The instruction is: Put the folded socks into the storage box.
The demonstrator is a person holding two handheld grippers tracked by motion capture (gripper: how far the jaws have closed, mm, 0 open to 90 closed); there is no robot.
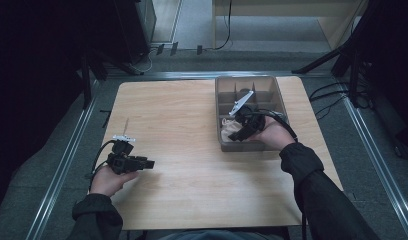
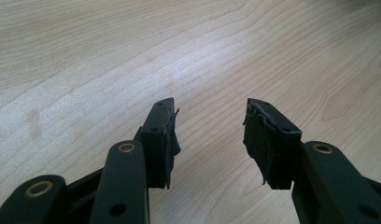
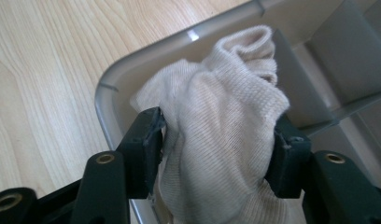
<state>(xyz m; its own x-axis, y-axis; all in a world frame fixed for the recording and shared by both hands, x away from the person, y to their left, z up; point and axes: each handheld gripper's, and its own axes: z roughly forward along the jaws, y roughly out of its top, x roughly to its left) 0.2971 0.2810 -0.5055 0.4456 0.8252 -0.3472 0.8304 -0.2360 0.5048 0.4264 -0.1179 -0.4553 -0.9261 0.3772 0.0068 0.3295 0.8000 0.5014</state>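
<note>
Here, near to far:
Left gripper: held low over the pale wooden table at its near left; jaws stand wide apart with nothing between them, bare wood grain beneath.
Right gripper: at the near end of the tray, jaws pressed against both sides of the cloth, clamping it.
Cream knitted cloth: bunched and rumpled, in the tray's nearest compartment, close to its rounded corner.
Grey translucent plastic divided tray: sits on the table's far right; dividers split it into several compartments.
</note>
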